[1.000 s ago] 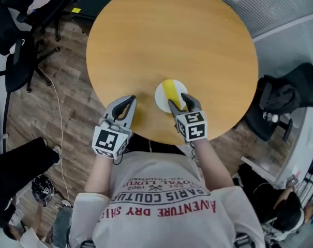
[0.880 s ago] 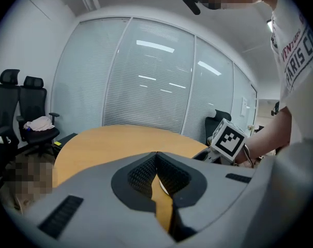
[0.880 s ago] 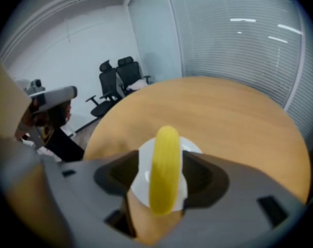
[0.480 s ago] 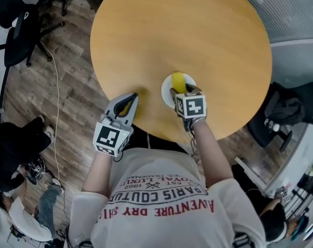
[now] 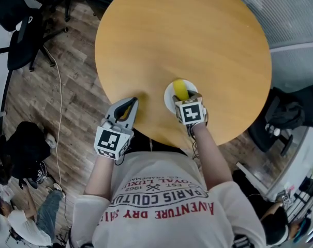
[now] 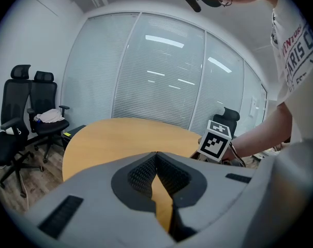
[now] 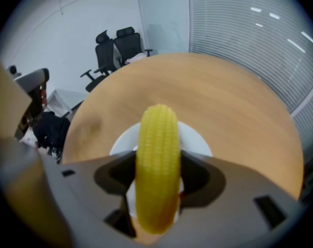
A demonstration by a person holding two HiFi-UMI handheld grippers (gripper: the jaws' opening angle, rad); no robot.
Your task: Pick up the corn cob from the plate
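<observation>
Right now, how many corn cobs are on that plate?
1. The corn cob lies on the white plate near the round table's edge, between the right gripper's jaws, which have just been opening. None seems hidden.

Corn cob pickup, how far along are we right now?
Done: the right gripper is down over the plate, and its jaws have just been opening wide, either side of the corn cob. In hand: nothing gripped; the cob lies on the plate. To do: close, then lift. The left gripper is shut and empty.
</observation>
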